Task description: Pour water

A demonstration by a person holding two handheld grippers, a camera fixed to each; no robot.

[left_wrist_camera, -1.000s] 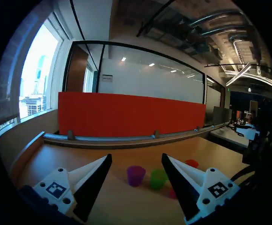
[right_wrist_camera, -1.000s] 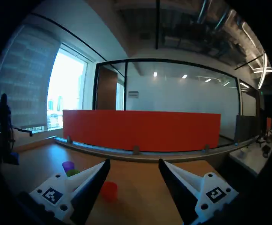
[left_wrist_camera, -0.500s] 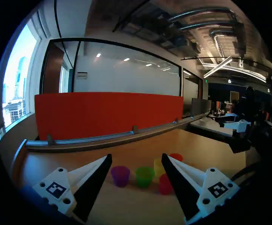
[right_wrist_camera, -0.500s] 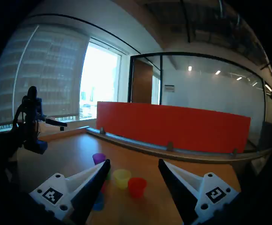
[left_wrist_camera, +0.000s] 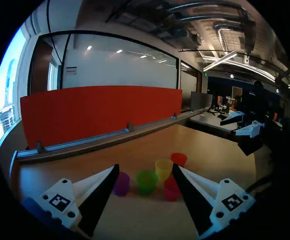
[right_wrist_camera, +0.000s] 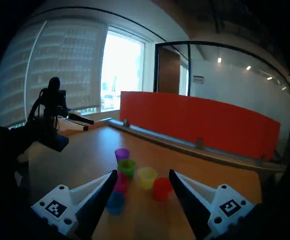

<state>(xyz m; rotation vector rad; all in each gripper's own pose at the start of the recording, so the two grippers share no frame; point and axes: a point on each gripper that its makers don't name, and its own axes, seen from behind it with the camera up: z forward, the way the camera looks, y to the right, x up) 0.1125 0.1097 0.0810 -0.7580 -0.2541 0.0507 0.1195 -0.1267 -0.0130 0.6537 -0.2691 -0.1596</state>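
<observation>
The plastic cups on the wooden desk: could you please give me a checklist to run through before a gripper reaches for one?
1. Left gripper open, nothing between its fingers: ok.
2. Right gripper open, nothing held: ok.
3. Purple plastic cup, green plastic cup, yellow plastic cup and red plastic cup upright on the wooden desk: ok.
4. Water in any cup: cannot tell.
5. Gaps between the cups wide enough for a finger: cannot tell; they stand close together.

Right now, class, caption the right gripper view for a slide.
Open right claw faces six coloured cups clustered on a wooden desk.
</observation>
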